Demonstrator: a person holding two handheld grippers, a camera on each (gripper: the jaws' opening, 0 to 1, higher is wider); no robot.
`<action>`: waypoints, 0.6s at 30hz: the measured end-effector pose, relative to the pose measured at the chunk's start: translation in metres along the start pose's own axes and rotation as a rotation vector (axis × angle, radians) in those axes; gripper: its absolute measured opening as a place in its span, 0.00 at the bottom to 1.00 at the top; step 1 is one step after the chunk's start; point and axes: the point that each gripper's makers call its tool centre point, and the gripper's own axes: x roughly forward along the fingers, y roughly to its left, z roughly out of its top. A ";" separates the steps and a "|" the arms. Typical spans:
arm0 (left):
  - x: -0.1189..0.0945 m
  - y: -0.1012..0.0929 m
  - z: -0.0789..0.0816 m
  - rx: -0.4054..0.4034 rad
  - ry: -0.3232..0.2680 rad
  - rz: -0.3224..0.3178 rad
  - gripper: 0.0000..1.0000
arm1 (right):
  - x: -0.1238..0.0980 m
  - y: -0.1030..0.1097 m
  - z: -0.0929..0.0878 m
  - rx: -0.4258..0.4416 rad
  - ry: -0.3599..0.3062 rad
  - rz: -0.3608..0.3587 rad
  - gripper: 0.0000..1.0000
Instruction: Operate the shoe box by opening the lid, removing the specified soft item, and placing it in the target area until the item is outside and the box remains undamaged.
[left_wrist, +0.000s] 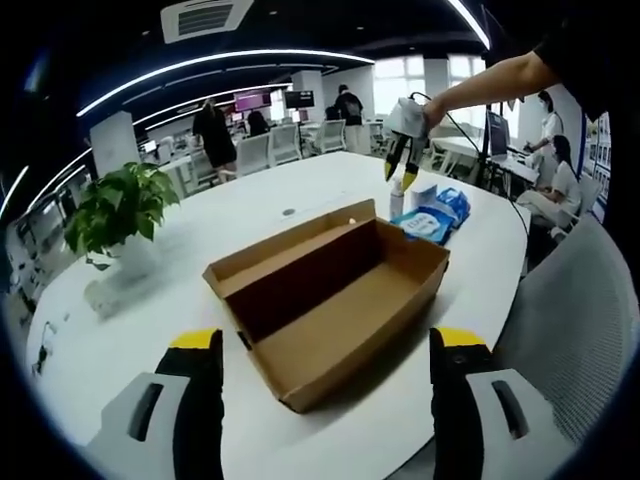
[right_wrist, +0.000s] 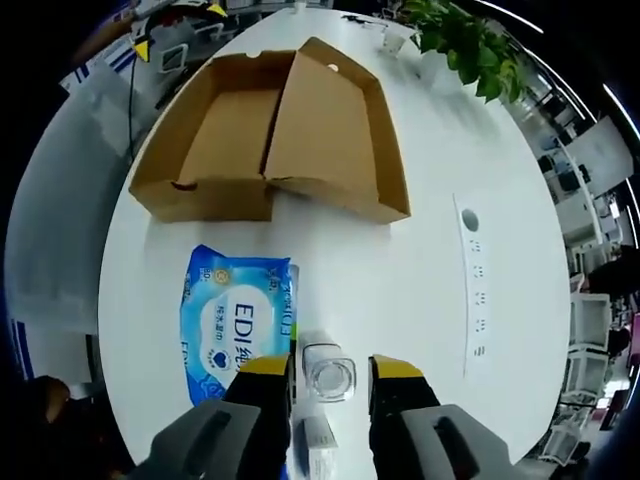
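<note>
The brown cardboard shoe box (left_wrist: 330, 300) lies on the white table (left_wrist: 250, 200) with its lid folded back and its inside bare. My left gripper (left_wrist: 325, 375) hangs open in front of it, jaws wide apart with nothing in them. A blue soft wipes packet (right_wrist: 235, 320) lies flat on the table just beyond the box (right_wrist: 270, 140), also seen as the packet (left_wrist: 435, 215). Beside it stands a small clear bottle (right_wrist: 328, 375). My right gripper (right_wrist: 330, 372) hovers over that bottle, jaws partly open, and appears as the gripper (left_wrist: 400, 165) on a person's outstretched arm.
A potted plant (left_wrist: 120, 205) stands at the table's left side, also seen as the plant (right_wrist: 470, 45). A row of sockets (right_wrist: 470, 280) is set into the tabletop. A grey mesh chair (left_wrist: 570, 330) stands by the table edge. People stand and sit at desks behind.
</note>
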 end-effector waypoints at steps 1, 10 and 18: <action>0.000 0.001 -0.001 -0.003 0.002 0.004 0.86 | -0.001 -0.001 0.002 0.006 -0.006 -0.004 0.29; 0.001 0.012 -0.011 -0.039 0.024 0.053 0.73 | -0.009 -0.006 0.024 0.115 -0.098 -0.031 0.36; 0.006 0.017 -0.024 -0.062 0.057 0.084 0.62 | -0.011 -0.014 0.046 0.264 -0.186 -0.043 0.37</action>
